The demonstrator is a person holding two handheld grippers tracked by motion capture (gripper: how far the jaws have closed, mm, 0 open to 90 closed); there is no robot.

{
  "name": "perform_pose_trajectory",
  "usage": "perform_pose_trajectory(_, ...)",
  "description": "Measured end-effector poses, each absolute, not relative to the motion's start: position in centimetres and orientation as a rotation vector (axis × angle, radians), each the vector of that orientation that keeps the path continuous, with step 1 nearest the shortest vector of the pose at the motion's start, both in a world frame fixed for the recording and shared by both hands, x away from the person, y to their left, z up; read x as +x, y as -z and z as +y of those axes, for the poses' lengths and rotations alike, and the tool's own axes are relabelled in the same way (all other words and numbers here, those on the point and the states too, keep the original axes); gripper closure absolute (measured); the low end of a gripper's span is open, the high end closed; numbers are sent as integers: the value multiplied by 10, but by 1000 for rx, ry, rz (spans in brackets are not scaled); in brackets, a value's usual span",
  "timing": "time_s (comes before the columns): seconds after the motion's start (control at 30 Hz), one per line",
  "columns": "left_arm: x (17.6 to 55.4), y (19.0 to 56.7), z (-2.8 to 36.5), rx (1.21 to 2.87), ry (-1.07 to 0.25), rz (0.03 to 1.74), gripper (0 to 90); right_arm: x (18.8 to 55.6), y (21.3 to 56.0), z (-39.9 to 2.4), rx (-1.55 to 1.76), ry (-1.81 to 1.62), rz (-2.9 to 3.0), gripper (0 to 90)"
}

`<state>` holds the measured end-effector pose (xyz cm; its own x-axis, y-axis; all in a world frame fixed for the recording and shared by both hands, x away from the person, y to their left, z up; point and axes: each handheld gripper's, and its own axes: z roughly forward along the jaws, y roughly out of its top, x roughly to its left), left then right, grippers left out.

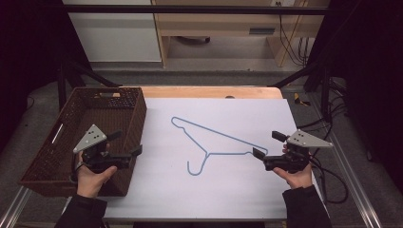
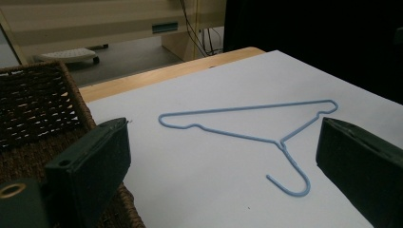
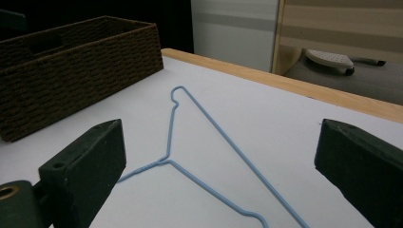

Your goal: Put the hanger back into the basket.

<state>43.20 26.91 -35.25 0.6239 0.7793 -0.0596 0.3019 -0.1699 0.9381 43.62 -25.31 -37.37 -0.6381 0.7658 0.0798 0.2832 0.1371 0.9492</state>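
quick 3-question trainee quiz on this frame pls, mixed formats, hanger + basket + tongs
1. True or false: the blue wire hanger lies inside the wicker basket.
2. Which tongs are nearer the basket? A) left tongs B) right tongs
3. Fill in: both tongs' jaws stand ___, with nothing between them.

Key:
1. False: it lies flat on the white sheet, apart from the basket.
2. A: the left tongs hang over the basket's near corner.
3. open
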Motion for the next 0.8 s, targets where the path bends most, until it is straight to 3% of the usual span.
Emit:
perform_pose_trajectory(0.47, 431, 355, 259, 1768, -520, 869, 45, 438, 371, -246, 972, -1491, 2056, 50)
perform_pose_trajectory(0.8, 428, 357, 244, 1792, -505, 840, 47, 447, 368, -218, 912, -1411, 2166, 72)
